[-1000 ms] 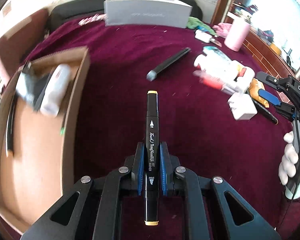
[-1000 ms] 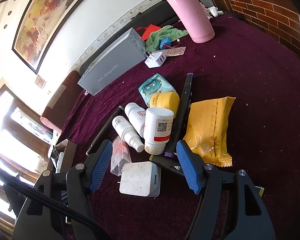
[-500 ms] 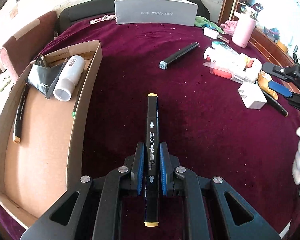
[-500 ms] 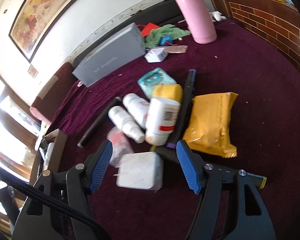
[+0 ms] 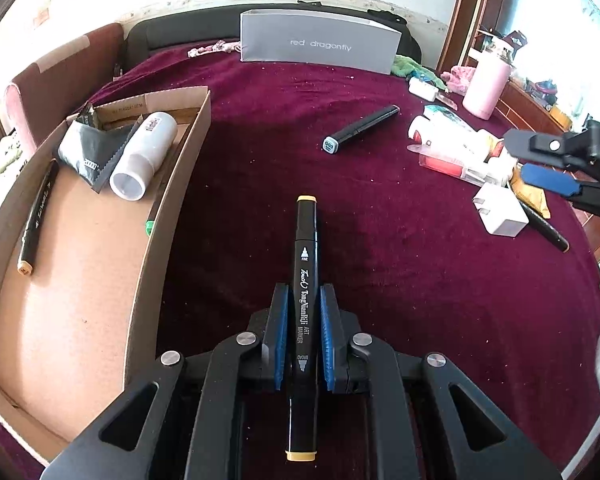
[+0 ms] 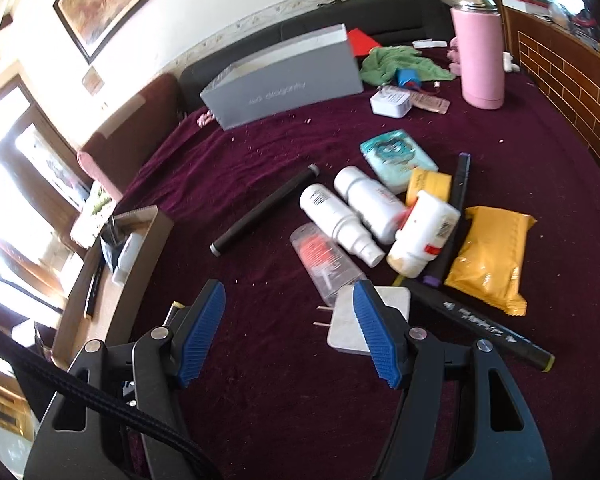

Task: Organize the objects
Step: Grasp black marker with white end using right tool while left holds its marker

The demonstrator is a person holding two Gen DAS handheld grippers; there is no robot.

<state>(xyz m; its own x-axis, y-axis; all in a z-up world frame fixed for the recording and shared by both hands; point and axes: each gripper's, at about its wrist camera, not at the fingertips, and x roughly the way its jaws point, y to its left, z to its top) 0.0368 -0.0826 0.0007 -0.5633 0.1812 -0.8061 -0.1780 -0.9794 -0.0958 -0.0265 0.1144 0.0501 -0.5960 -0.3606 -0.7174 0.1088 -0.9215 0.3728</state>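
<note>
Black art marker with yellow end caps (image 5: pixel 307 280) sits pinched lengthwise in the left hand-held gripper (image 5: pixel 304 316) above the maroon velvet surface (image 5: pixel 420 280), beside an open cardboard box (image 5: pixel 80 280); the right hand-held gripper (image 6: pixel 290 322), jaws spread and empty, hovers near a white plug adapter (image 6: pixel 396 298) that only its own view shows closely.

The surface (image 5: pixel 420 280) is deep maroon velvet. On it, a plain brown cardboard box (image 5: pixel 172 184) holds a white bottle (image 5: pixel 144 156) and a grey zigzag-edged sachet (image 5: pixel 88 148). The marker (image 5: pixel 306 264) is black with mustard-yellow ends and white lettering. Beyond the box stand a grey carton (image 5: pixel 320 42) and a pink flask (image 5: pixel 486 84). Tool pads (image 6: pixel 204 336) are ribbed blue.
</note>
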